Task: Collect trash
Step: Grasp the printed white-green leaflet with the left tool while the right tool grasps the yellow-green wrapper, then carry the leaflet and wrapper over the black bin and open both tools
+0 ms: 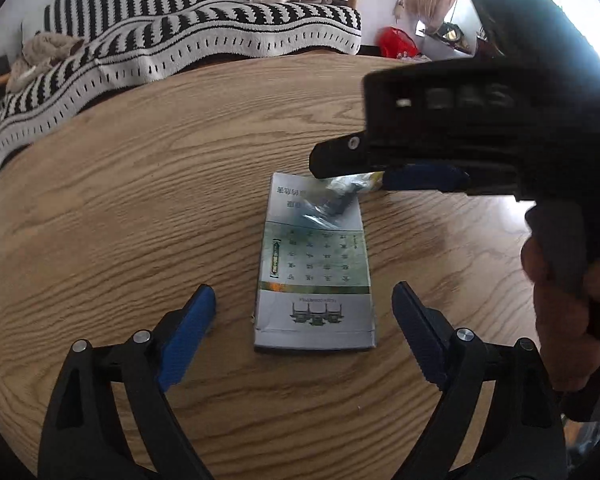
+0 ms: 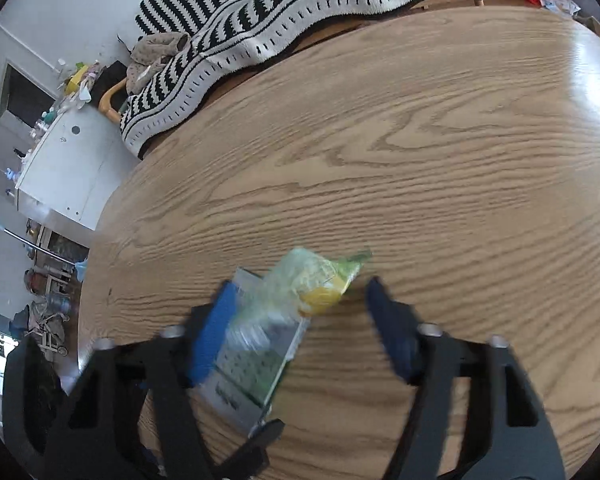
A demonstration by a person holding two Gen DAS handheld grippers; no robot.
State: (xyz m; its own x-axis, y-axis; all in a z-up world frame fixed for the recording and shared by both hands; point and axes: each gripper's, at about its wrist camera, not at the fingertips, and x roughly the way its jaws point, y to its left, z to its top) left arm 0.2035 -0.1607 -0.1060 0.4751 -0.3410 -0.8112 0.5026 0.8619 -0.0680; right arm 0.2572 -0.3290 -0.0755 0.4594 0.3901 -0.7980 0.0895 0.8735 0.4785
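1. Left gripper [image 1: 304, 304] hovers low over the wooden bench [image 1: 140, 200], jaws spread wide, nothing between them.
2. A flat printed box [image 1: 316, 280] lies on the bench right in that gap, touching neither blue pad.
3. Right gripper [image 2: 300, 312] comes in from the right, above the box's far end; its jaws stand open too.
4. A crinkled clear wrapper [image 2: 320, 280], green and yellow at one end, sits between the right jaws, over the box's far corner. The picture is blurred, so whether a pad touches it I cannot tell.
5. From the left wrist the wrapper [image 1: 340, 196] shows just under the right gripper's [image 1: 364, 172] tips, lying on the box.
6. Behind the bench, a striped blanket [image 1: 204, 40] drapes a sofa; a red bag [image 1: 396, 40] sits beyond.
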